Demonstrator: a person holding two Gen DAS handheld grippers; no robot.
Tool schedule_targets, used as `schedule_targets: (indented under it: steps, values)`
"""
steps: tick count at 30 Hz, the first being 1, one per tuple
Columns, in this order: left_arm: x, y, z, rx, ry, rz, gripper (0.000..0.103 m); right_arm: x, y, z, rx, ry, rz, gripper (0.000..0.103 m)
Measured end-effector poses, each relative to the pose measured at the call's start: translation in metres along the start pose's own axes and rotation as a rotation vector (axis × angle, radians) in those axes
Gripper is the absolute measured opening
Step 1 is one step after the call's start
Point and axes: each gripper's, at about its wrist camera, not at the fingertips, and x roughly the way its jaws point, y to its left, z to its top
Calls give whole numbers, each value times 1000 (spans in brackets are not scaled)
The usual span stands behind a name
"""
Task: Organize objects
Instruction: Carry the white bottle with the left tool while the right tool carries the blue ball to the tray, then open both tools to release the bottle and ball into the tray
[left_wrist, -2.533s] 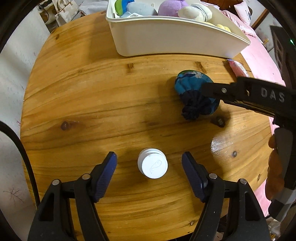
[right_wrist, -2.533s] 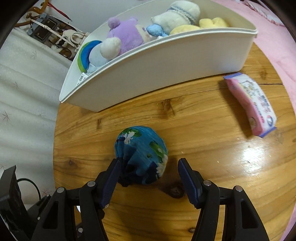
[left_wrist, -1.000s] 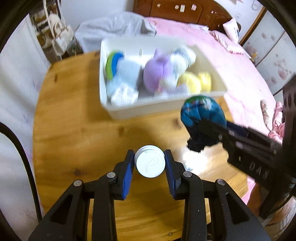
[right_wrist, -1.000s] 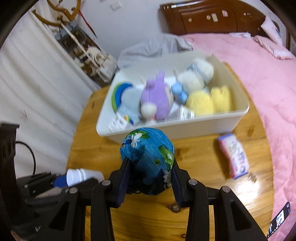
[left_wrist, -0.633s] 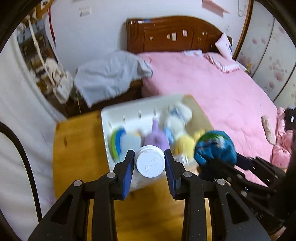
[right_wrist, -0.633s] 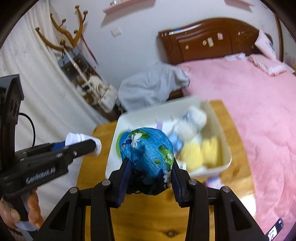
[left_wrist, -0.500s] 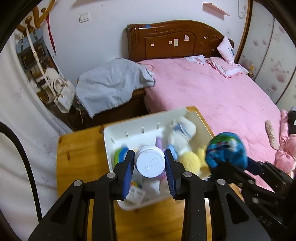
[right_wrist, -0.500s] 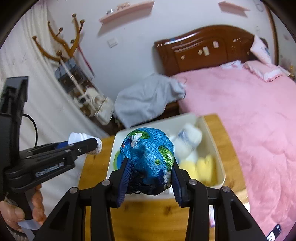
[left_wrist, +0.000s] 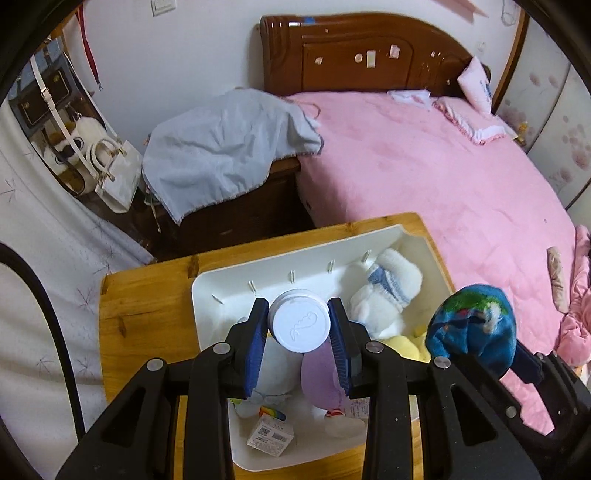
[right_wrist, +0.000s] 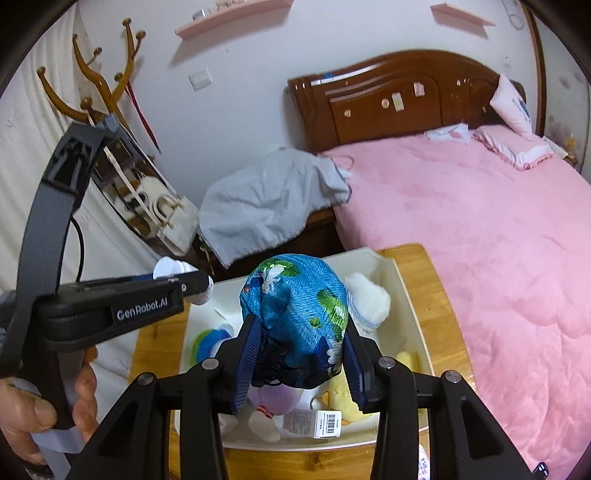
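My left gripper (left_wrist: 299, 339) is shut on a white bottle (left_wrist: 299, 325), seen cap-first, held high above the white bin (left_wrist: 207, 295). My right gripper (right_wrist: 299, 354) is shut on a blue patterned cloth bundle (right_wrist: 295, 306), also held above the bin (right_wrist: 410, 295). In the left wrist view the bundle (left_wrist: 472, 325) and right gripper show at the right. In the right wrist view the left gripper and the bottle (right_wrist: 170, 269) show at the left. The bin holds several plush toys, among them a white one (left_wrist: 388, 288), a purple one (left_wrist: 317, 380) and a yellow one (right_wrist: 343, 398).
The bin sits on a wooden table (left_wrist: 144, 314). Behind it is a pink bed (left_wrist: 424, 177) with a dark wooden headboard (right_wrist: 399, 103) and a grey cloth (left_wrist: 221, 144) over a low cabinet. A coat rack (right_wrist: 96, 85) and bags stand at the left.
Both grippers closed on their objects, lifted them off the table and carried them up and forward over the bin; in the last half second they moved slightly further over it.
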Motion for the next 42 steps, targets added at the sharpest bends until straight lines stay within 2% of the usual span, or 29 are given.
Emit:
schedule_targets:
  steps: [2,4,6,7,24,42]
  values:
    - [6,-2,-1,8,21,3,41,11,-1,-4,-1,33,-4,46]
    - [8,-3,-3,17,26,15,57,18,-1,-8,-6,56,-1,52]
    - [7,-4,-5,20,16,28,68,21,2,-12,-15,68,-1,63]
    - [5,-4,-6,21,8,34,70,22,4,-13,-21,65,-5,65]
    - [-19,-8,-18,-8,-24,-11,71,8,18,-38,-44,67,38,67]
    - [-78,-27,-56,32,-149,-22,71,-34,19,-60,-37,7,27,67]
